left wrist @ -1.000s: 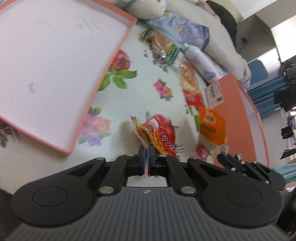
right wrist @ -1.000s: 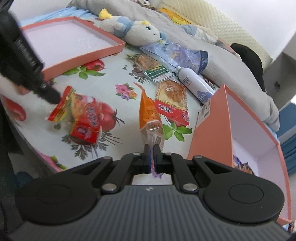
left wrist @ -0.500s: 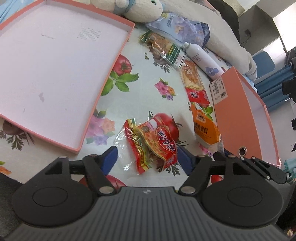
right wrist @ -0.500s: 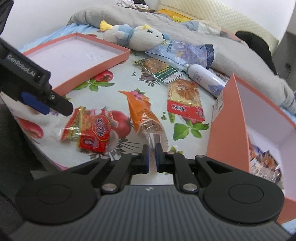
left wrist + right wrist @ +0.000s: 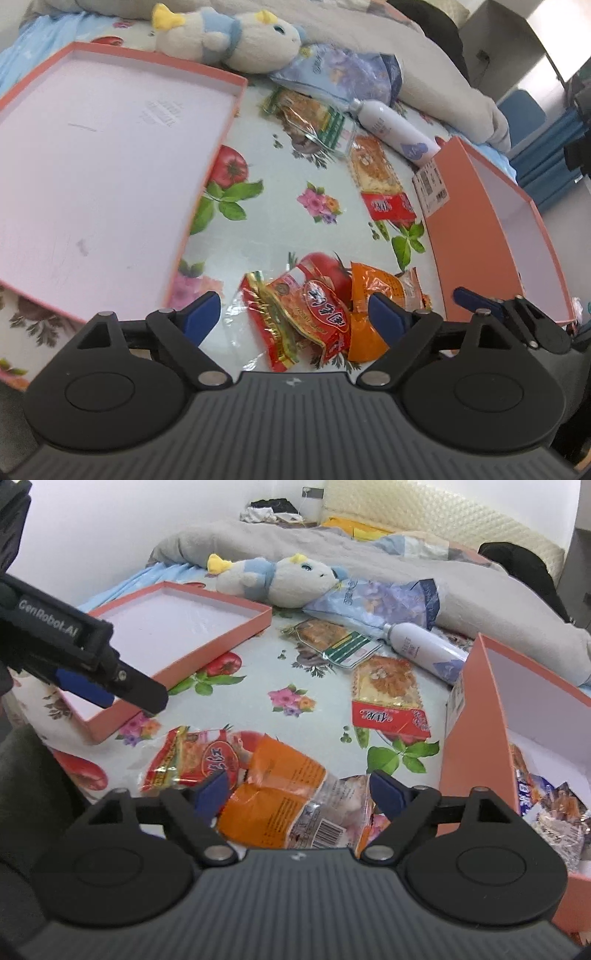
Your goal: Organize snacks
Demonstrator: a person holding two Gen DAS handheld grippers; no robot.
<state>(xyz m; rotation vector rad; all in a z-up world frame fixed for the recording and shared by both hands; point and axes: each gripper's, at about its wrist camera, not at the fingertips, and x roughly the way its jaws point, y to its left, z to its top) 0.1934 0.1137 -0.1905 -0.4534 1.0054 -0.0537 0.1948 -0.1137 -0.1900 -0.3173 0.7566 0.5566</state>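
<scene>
With both the left gripper (image 5: 295, 314) and the right gripper (image 5: 299, 790) spread open and holding nothing, a crinkled red foil snack packet (image 5: 306, 317) is being overlapped by a glossy orange plastic snack pouch (image 5: 288, 797) beside the tall salmon cardboard box (image 5: 476, 738).

Your left gripper (image 5: 293, 314) has its jaws spread wide and holds nothing. Your right gripper (image 5: 297, 788) is also spread wide, empty.

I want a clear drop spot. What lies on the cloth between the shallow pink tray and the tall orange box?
Right wrist view: green-labelled snack, red-ended snack, then nearer, red packet and orange packet.
</scene>
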